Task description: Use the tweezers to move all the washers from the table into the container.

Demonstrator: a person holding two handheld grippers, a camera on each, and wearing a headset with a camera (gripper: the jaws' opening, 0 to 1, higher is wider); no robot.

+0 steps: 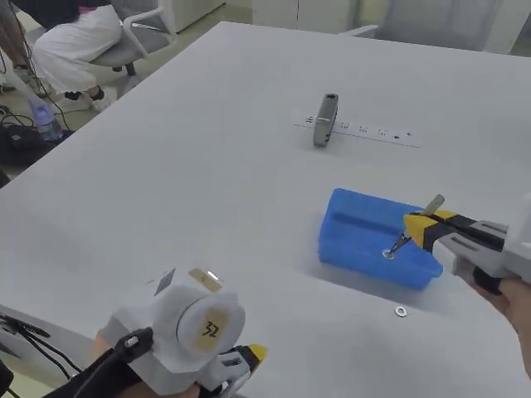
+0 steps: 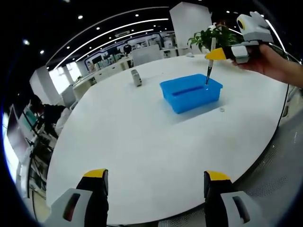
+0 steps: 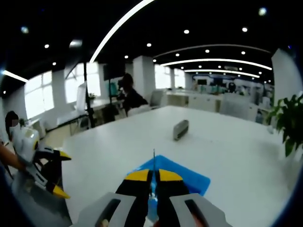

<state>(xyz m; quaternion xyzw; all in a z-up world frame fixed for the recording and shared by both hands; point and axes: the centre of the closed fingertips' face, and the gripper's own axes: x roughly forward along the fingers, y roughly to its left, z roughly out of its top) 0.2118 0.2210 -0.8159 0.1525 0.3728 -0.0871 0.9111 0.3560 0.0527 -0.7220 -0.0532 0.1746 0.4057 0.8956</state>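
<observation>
White table, office around | my left gripper at near edge, jaws apart, room ahead | my right gripper clenched on tweezers, tips in blue container | washer on table beside it

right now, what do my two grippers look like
The left gripper and right gripper both have pale grey-white plastic bodies and black jaws tipped with yellow. The left one has a round tan label marked 32 on its back, and a black cable trails off it.
</observation>
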